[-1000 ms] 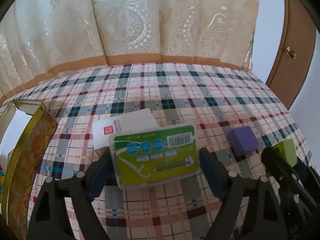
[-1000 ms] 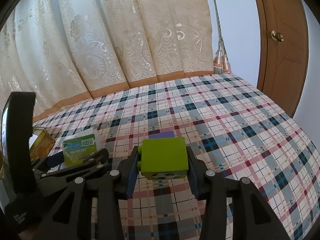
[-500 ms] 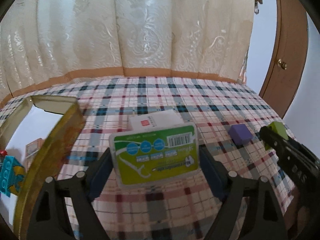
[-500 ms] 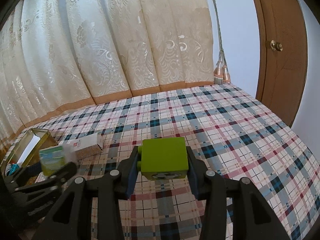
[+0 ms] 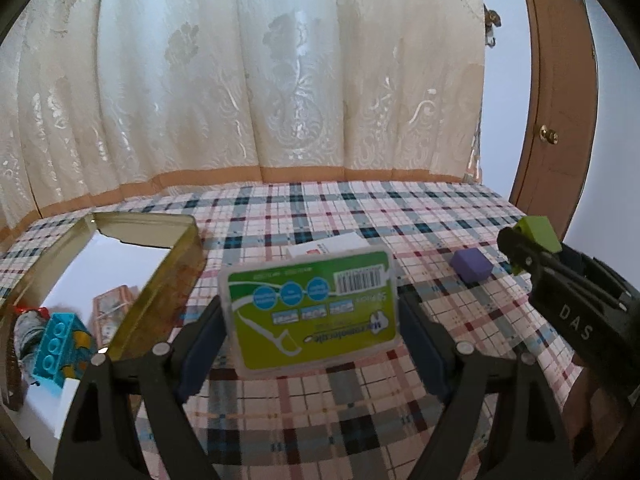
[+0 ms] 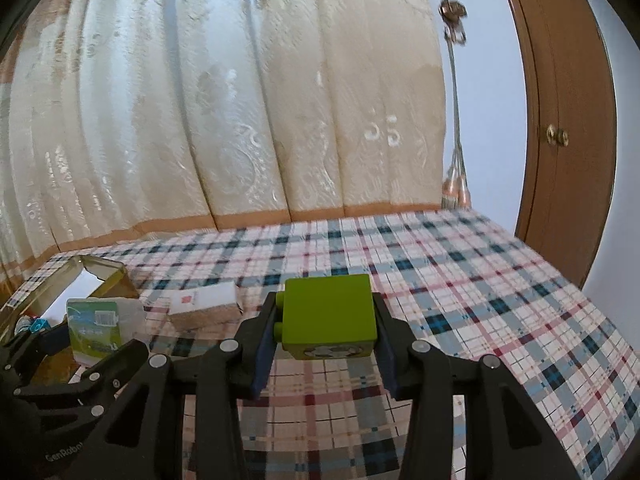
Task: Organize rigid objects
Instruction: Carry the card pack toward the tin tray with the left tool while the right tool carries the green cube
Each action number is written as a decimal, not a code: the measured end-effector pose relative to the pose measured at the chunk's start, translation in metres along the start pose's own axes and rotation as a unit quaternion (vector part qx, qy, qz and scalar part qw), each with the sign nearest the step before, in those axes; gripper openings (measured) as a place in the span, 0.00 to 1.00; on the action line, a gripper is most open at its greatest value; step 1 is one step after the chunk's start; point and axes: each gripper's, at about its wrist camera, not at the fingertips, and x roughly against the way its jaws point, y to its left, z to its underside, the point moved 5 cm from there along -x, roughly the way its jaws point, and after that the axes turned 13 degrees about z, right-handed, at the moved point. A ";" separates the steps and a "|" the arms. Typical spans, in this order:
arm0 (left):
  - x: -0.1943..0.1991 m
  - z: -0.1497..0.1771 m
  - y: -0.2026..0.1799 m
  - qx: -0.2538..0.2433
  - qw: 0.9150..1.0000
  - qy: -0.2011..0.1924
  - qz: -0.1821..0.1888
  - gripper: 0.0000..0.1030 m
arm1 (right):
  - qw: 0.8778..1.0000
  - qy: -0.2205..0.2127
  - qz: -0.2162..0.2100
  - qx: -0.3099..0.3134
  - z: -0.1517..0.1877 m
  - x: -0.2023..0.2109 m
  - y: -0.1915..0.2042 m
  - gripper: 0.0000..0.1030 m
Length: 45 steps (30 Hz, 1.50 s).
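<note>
Left gripper [image 5: 312, 320] clamped on the floss-pick box [image 5: 312, 308], blue pads pressing both short sides, green label and barcode facing the camera, box raised clear of the plaid tablecloth [image 5: 360, 420]. At nine o'clock of the box, an open gold tin [image 5: 160, 280], lid edge up, mirror-like inside. Down in the tin at eight o'clock: a turquoise studded brick [image 5: 56, 344] and a pinkish carton [image 5: 116, 304], the rest too blurred to name. Just past the box at twelve o'clock, a white carton [image 5: 328, 245] with a red stamp, lying flat on the cloth, mostly hidden. At two o'clock, a purple cube [image 5: 471, 266] resting alone on the cloth.

Over to the right wrist view. Right gripper [image 6: 326, 320] squeezed shut around the green block [image 6: 328, 312], pads flat against its left and right faces, studs poking out at nine o'clock, a round printed mark on the near face. Block carried above the cloth, not touching it. From the left view, same green block at three o'clock, pinched at the tip of the black tool, beyond the purple cube. White carton at ten o'clock from the block, lying on the table; floss-pick box further out at nine o'clock in the other gripper's hold; gold tin behind that at the far left edge. Cream lace curtain [image 6: 200, 100] across the back, wooden door [image 6: 568, 140] at two o'clock.
</note>
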 end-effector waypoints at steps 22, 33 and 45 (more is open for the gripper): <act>0.044 0.009 0.027 0.006 0.999 -0.044 -0.012 0.82 | 0.999 -0.036 -0.015 0.016 0.003 0.027 0.029 0.44; 0.059 0.011 0.037 0.005 0.998 -0.059 -0.028 0.82 | 0.998 -0.048 -0.033 0.028 0.005 0.039 0.049 0.44; 0.072 0.013 0.041 -0.005 0.996 -0.078 -0.042 0.82 | 0.996 -0.058 -0.050 0.035 0.008 0.050 0.065 0.44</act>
